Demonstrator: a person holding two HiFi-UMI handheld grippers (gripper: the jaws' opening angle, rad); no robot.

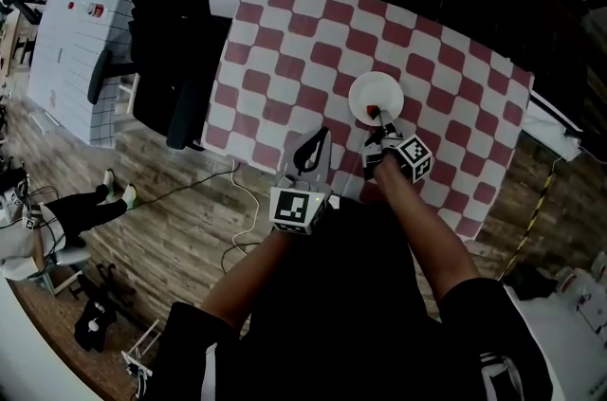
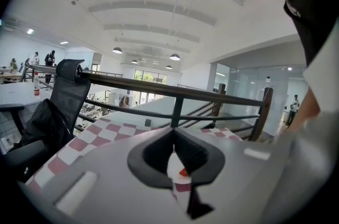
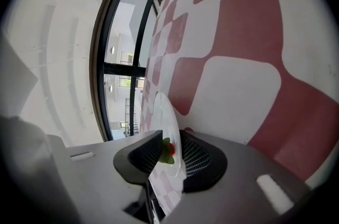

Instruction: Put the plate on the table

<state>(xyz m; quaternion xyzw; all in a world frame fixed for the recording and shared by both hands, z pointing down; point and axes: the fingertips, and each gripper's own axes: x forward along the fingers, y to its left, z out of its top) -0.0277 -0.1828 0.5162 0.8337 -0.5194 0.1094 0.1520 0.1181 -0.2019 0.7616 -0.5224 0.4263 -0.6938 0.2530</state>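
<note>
1. Right gripper has its jaws a little apart around the near rim of the plate; one pad touches it and the other looks just clear
2. Left gripper has its jaws together and holds nothing
3. Plate looks to lie flat on the table, right of middle
4. Probably light, stiff, glazed and slippery, and breakable; take it by the rim
5. Count: one plate, one table, two grippers
</note>
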